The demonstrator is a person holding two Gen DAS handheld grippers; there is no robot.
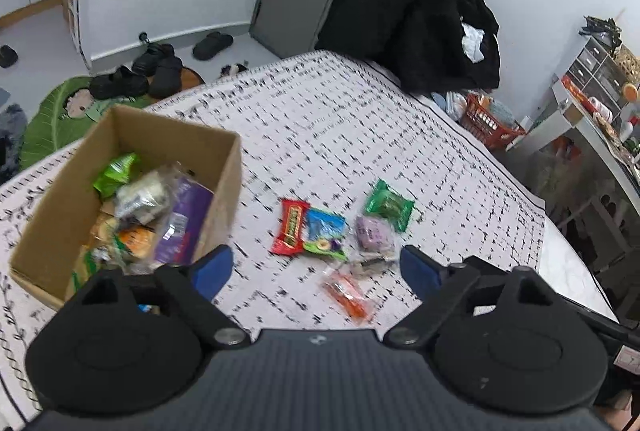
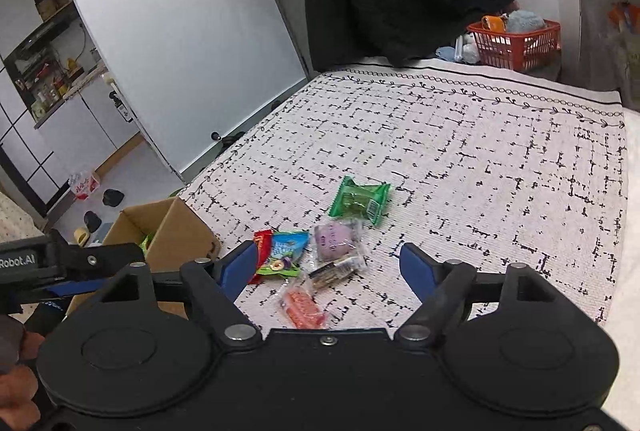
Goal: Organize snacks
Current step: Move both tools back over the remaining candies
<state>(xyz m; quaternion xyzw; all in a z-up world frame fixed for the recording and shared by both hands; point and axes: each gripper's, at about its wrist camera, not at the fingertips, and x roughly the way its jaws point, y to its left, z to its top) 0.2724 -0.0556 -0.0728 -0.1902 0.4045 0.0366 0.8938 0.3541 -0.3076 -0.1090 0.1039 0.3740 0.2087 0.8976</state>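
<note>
A cardboard box holding several wrapped snacks stands on the patterned cloth at the left; its corner shows in the right wrist view. Loose snacks lie beside it: a red bar, a blue-green packet, a purple sweet, a green packet, a dark bar and an orange packet. My left gripper hovers open above the cluster, nothing between its blue pads. My right gripper is open too, over the same snacks, with the orange packet just below it.
A black coat over a chair stands at the table's far edge. A red basket sits on the floor beyond. Shoes lie on the floor at the left. Shelves and a counter are at the right. The left tool shows beside the box.
</note>
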